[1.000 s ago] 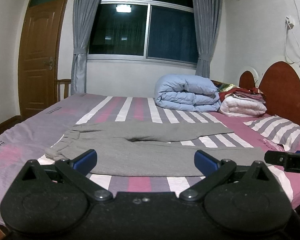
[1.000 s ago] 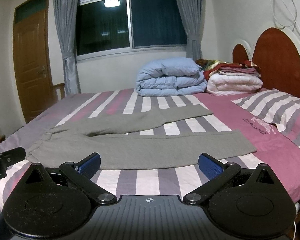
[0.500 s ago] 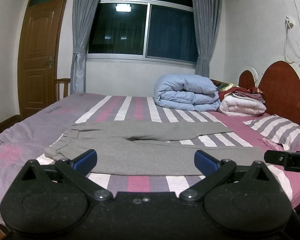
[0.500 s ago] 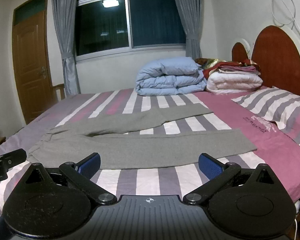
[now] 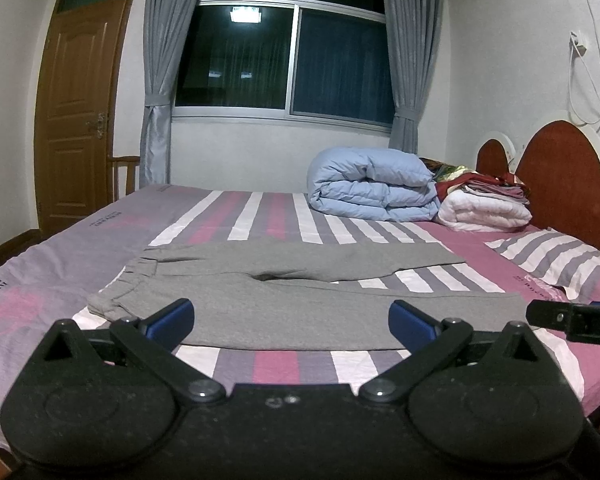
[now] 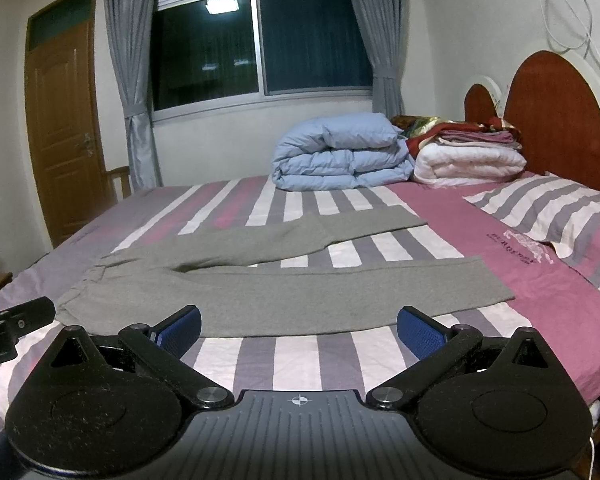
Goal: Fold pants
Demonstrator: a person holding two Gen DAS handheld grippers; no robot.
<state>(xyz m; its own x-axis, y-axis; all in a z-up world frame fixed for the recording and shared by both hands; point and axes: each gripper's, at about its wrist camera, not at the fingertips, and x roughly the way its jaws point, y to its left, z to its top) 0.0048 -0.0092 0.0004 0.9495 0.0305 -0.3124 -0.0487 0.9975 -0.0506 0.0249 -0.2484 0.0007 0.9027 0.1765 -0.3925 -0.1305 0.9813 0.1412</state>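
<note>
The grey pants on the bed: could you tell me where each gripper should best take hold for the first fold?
Probably the near long edge of the grey pants: left gripper at the waistband, right gripper at the near cuff. That edge lies flat and faces both open grippers.

the bed (image 5: 284, 216) wears a pink, grey and white striped sheet. grey pants (image 5: 292, 292) lie flat along its near edge, legs toward the headboard end. a folded blue duvet (image 5: 372, 190), white quilt (image 5: 484, 210) and striped pillow (image 5: 556, 256) sit near the headboard.
</note>
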